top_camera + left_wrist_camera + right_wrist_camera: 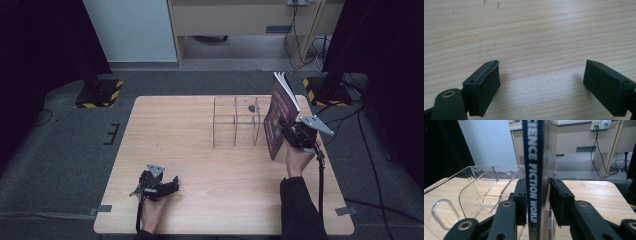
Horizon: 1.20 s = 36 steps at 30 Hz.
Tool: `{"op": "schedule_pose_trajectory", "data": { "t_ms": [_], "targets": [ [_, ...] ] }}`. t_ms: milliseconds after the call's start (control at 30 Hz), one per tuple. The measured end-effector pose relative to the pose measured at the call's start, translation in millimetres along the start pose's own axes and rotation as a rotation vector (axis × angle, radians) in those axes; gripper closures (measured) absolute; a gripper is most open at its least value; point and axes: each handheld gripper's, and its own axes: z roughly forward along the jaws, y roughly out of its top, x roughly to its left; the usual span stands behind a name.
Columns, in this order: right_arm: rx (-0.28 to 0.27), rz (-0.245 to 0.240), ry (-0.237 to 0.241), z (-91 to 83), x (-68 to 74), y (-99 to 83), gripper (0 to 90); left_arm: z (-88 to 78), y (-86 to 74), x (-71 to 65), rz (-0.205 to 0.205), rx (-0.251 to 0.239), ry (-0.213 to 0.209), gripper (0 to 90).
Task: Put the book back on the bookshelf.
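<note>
A book (280,117) stands upright near the tabletop's (200,150) right edge, clamped by the right gripper (290,131), whose jaws press on either side of the spine; the right gripper view reads "SCIENCE FICTION WORLD" down that spine (534,180). The book's pages fan open at the top, toward the far edge. Just left of it sits a clear divider rack (237,122), its slots facing up, close to the far edge; the book is beside the rack's right end, though whether they touch cannot be told. The left gripper (170,186) rests near the near-left corner, jaws spread wide over bare wood and holding nothing. Bare tabletop stretches between the two grippers and across the left half.
</note>
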Motion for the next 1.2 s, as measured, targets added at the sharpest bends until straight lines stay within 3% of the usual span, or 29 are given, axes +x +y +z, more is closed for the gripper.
{"op": "schedule_pose_trajectory", "data": {
  "t_ms": [267, 467, 567, 833, 1067, 1200],
  "targets": [
    [0.014, -0.016, -0.003, 1.9, -1.2, -0.5, 51.6, 0.0, 0.0, 0.0, 0.0, 0.0, 0.0, 12.8],
    [0.013, -0.042, -0.023, -2.5, -0.7, -0.2, 35.0, 0.0, 0.0, -0.1, 0.0, 0.0, 0.0, 12.9],
    [0.024, -0.044, -0.002, -7.6, -1.1, -0.9, 28.5, 0.0, 0.0, -0.1, -0.001, 0.0, 0.0, 12.8],
    [0.121, -0.096, 0.022, -31.7, -0.3, -17.0, 21.9, 0.0, 0.0, -0.1, -0.001, 0.0, 0.0, 12.9],
    [0.21, -0.109, 0.09, -56.6, -1.6, -43.7, 17.8, 0.0, 0.0, -0.1, -0.001, 0.0, 0.0, 12.9],
    [0.304, -0.144, 0.066, -62.8, -5.5, -62.0, 16.2, 0.0, 0.0, -0.1, -0.001, 0.0, 0.0, 12.9]
  ]
}}
